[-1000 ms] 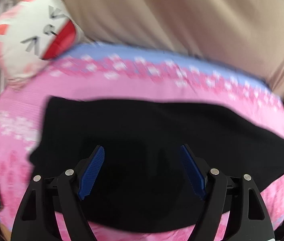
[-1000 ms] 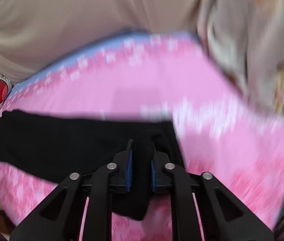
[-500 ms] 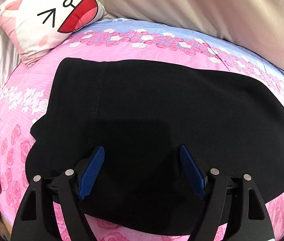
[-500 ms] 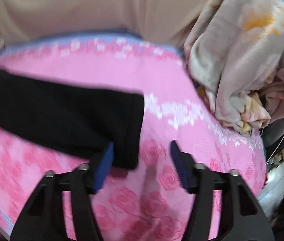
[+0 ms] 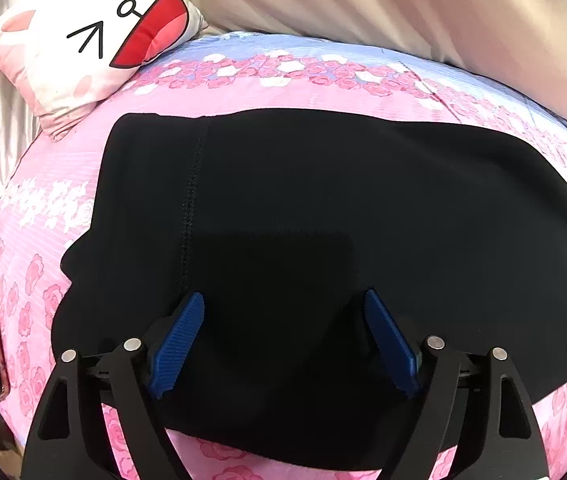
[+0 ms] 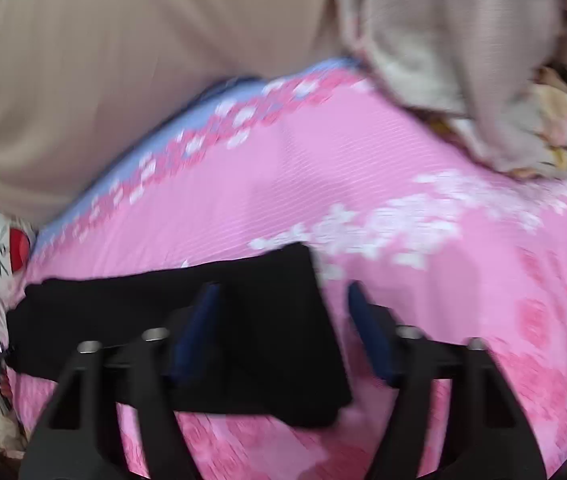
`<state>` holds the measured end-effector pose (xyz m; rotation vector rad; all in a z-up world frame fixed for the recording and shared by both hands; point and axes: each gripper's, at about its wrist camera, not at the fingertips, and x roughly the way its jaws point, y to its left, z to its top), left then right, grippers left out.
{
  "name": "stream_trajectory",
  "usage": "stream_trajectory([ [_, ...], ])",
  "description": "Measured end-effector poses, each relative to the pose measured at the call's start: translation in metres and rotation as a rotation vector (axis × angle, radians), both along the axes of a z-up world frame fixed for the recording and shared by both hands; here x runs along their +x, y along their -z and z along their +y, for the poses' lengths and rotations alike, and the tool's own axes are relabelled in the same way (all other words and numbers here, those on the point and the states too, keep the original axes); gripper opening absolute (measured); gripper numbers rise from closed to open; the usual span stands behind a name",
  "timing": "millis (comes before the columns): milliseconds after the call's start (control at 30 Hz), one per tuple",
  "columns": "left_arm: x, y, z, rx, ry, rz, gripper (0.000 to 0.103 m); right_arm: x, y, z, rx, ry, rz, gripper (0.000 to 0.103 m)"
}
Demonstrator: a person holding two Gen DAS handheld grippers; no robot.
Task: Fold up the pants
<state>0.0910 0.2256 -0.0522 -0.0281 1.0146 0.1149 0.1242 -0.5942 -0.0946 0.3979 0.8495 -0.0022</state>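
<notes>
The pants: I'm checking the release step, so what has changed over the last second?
The right gripper let go of the black pants; their end now lies flat on the pink bedsheet. Its jaws opened, then began closing, gripping nothing. The left gripper sank closer and stayed open.

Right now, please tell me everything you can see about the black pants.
The black pants look like soft, matte knit fabric and lie flat on the pink floral bedsheet. A stitched seam runs down near their left end. In the right wrist view one squared end shows. Neither gripper's pads press on them.
</notes>
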Motion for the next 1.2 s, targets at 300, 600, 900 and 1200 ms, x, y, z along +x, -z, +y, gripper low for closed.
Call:
stream_trajectory([
  [300,-0.006,0.003,0.001,0.000,0.011,-0.021,0.081,0.001,0.005,-0.002,-0.431,0.102,0.083,0.020],
  [600,-0.002,0.004,0.001,0.001,0.021,-0.013,0.086,-0.073,0.001,-0.007,-0.116,0.183,-0.042,0.045],
  [900,-0.003,0.003,0.014,-0.048,0.047,-0.022,0.087,-0.071,0.006,0.009,-0.184,0.217,-0.018,0.017],
  [1200,-0.045,-0.048,0.053,-0.012,-0.003,-0.199,0.085,-0.105,-0.022,0.051,-0.366,0.359,-0.080,0.045],
])
